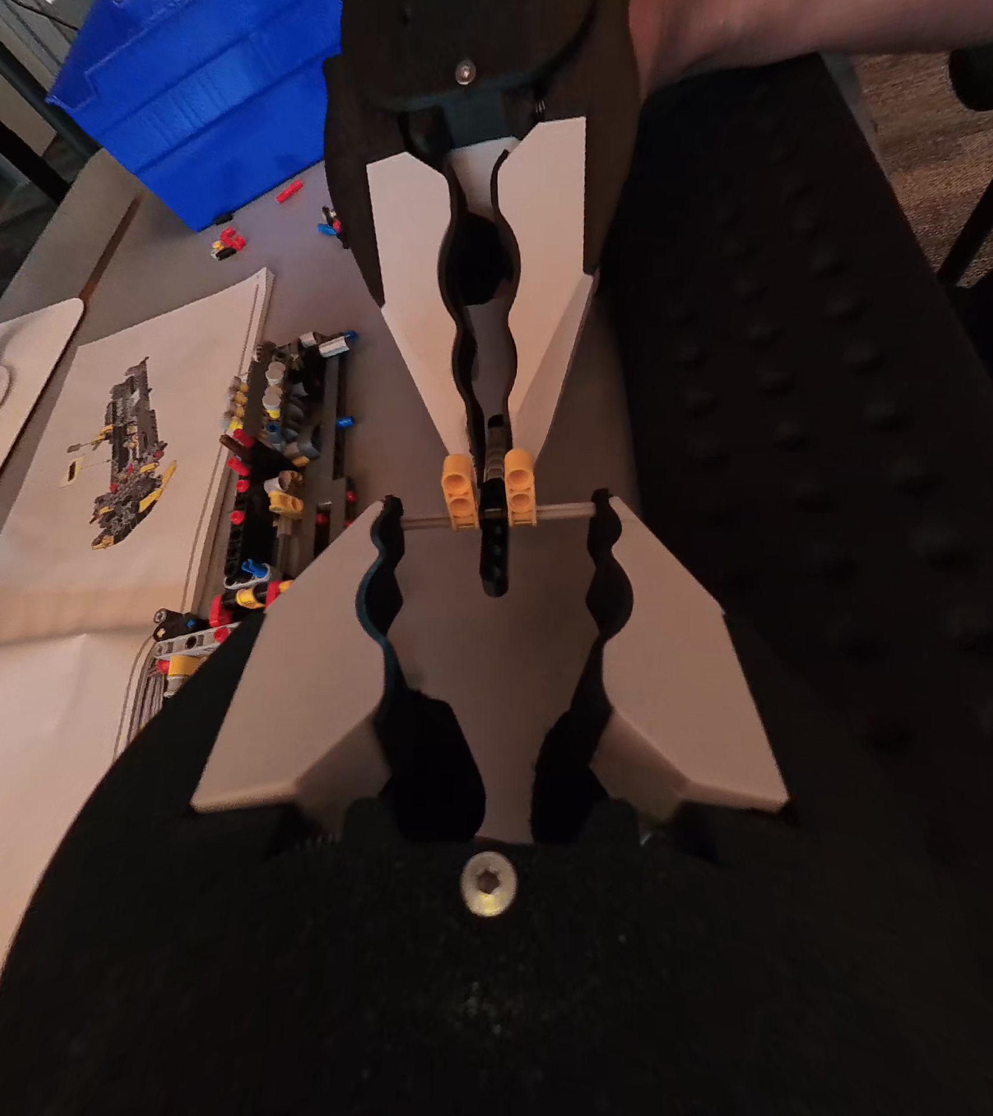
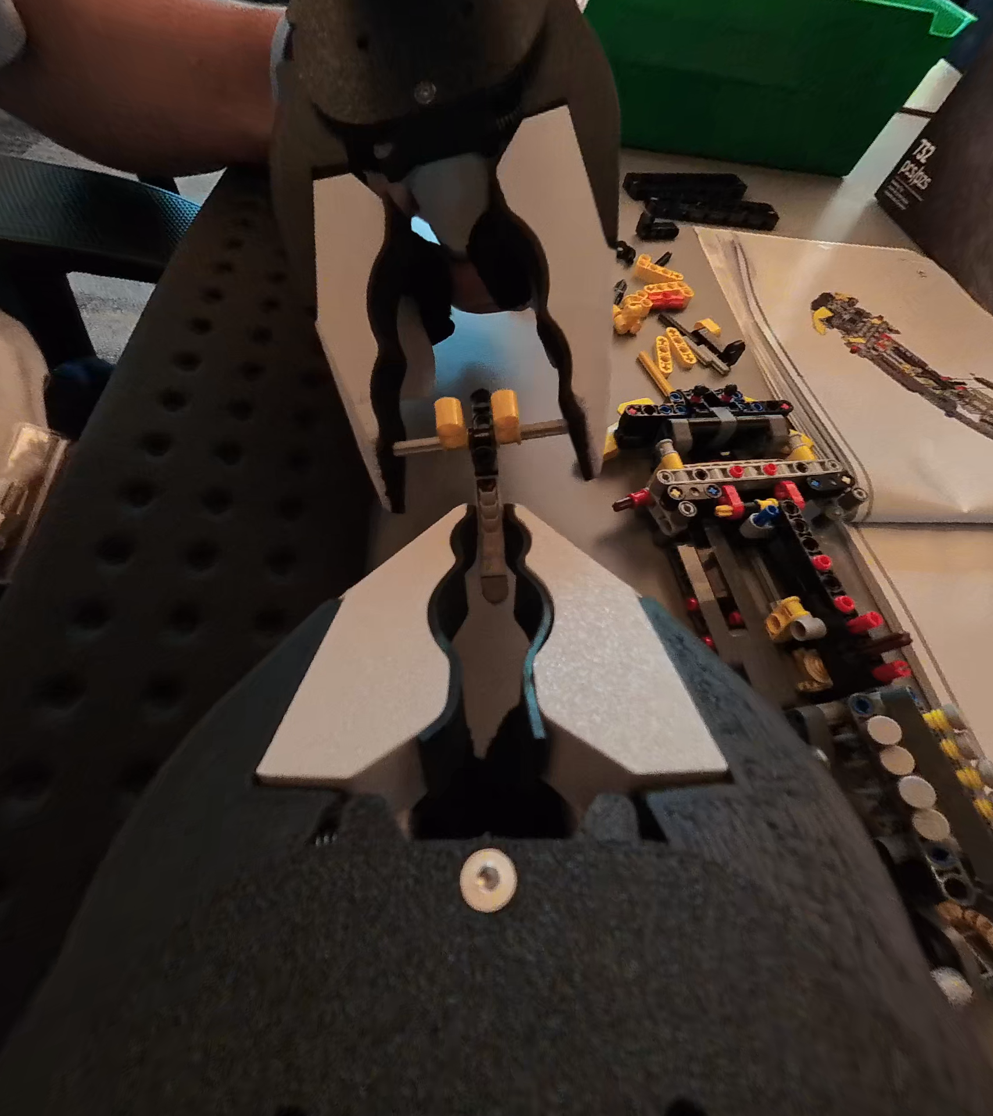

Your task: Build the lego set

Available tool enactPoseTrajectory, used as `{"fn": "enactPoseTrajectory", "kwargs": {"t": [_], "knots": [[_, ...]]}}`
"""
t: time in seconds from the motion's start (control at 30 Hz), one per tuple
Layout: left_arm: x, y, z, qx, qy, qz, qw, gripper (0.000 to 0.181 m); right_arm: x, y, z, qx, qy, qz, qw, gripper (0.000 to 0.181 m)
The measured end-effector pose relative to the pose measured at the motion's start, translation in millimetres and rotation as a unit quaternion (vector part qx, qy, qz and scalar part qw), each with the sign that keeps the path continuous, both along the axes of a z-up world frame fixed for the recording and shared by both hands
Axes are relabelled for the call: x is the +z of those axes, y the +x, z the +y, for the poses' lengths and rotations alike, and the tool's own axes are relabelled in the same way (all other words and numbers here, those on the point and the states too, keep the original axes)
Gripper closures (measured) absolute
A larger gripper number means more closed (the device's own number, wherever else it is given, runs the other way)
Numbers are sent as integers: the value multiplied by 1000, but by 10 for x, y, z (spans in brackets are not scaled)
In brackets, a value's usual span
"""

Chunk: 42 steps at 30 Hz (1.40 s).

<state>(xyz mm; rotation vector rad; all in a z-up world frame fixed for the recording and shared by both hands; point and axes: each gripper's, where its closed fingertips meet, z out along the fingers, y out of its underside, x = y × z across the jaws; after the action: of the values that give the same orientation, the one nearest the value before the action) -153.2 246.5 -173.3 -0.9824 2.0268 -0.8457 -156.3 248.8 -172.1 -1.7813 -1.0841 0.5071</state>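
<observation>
A small assembly hangs in the air between my two grippers: a grey axle (image 1: pixel 427 520) carrying two yellow connectors (image 1: pixel 459 490) with a black beam (image 1: pixel 494 546) between them. My left gripper (image 1: pixel 495 504) has its fingers spread wide, and the fingertips (image 1: pixel 388 510) press on the two ends of the axle. My right gripper (image 2: pixel 493 513) is shut on the black beam (image 2: pixel 489 543) and meets the left gripper head-on. In the left wrist view the right gripper (image 1: pixel 493 444) comes in from the top. In the right wrist view the left gripper (image 2: pixel 489 474) does the same.
The long half-built model (image 2: pixel 784 543) lies on the table beside the open instruction booklet (image 2: pixel 905 362), and it also shows in the left wrist view (image 1: pixel 289 459). Loose yellow and black parts (image 2: pixel 663 302), a green bin (image 2: pixel 754 78), a blue bin (image 1: pixel 198 102) and a dark perforated surface (image 1: pixel 814 423) surround them. Both grippers' tips are close together, under 4 cm apart.
</observation>
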Motion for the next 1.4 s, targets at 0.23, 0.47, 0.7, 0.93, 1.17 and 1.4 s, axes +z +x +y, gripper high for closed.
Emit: {"fn": "enactPoseTrajectory", "kwargs": {"t": [0.23, 0.47, 0.7, 0.93, 1.17, 1.4], "knots": [[-11, -3, 133, 25, -9, -8, 1000, 121, 97, 27, 68, -27, 25, 24, 999, 161], [230, 55, 317, 76, -61, -57, 994, 121, 516, 72, 243, -78, 68, 108, 989, 155], [209, 119, 472, 119, -14, -72, 990, 121, 712, 287, 447, -183, 19, 205, 961, 155], [276, 107, 601, 144, -27, -84, 986, 122, 579, 312, 469, -194, 0, 184, 964, 152], [298, 63, 624, 144, -47, -82, 985, 122, 434, 322, 470, -196, 3, 135, 971, 155], [302, 45, 647, 146, -69, -77, 984, 121, 322, 134, 357, -146, -18, 109, 983, 164]]}}
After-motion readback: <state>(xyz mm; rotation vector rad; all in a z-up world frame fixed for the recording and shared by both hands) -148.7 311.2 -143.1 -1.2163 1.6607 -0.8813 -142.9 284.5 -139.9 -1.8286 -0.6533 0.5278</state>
